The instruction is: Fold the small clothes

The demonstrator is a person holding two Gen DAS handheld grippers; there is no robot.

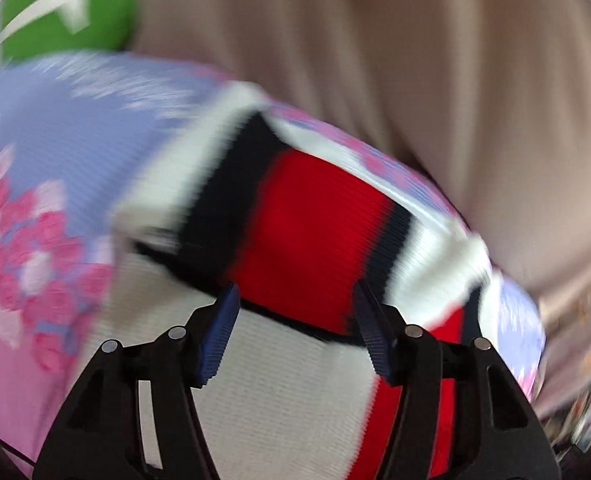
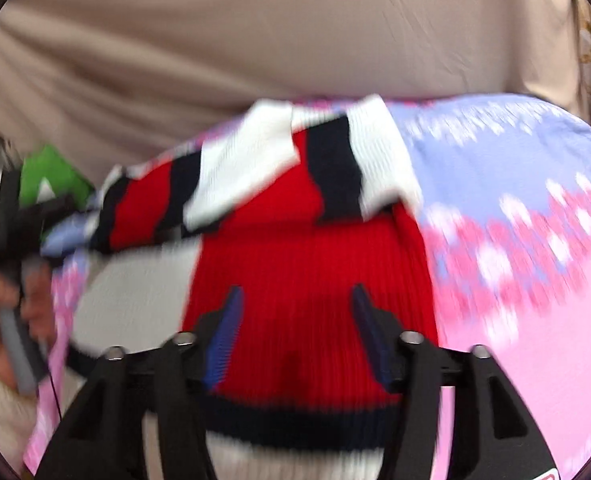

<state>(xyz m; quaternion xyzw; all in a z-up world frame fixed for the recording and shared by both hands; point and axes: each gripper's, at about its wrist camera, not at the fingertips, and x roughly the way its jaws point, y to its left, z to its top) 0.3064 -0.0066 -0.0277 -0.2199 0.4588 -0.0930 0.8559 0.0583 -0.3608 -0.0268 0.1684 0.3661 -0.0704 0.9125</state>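
A small knit sweater in red, white and navy stripes point(image 1: 307, 216) lies on a pink and lilac flowered cloth point(image 1: 47, 184). Its sleeves are folded across the body. My left gripper point(image 1: 295, 312) is open just above the sweater's red and white part, holding nothing. In the right wrist view the sweater point(image 2: 303, 248) fills the middle, with both striped sleeves crossed at its far end. My right gripper point(image 2: 295, 312) is open over the red body, holding nothing. The left gripper and the hand that holds it point(image 2: 19, 264) show at the left edge. Both views are blurred.
The flowered cloth point(image 2: 535, 280) lies on a beige sheet point(image 1: 415, 60) with soft creases. A green item with a white mark point(image 1: 67, 12) sits beyond the cloth's far corner; it also shows in the right wrist view point(image 2: 51, 176).
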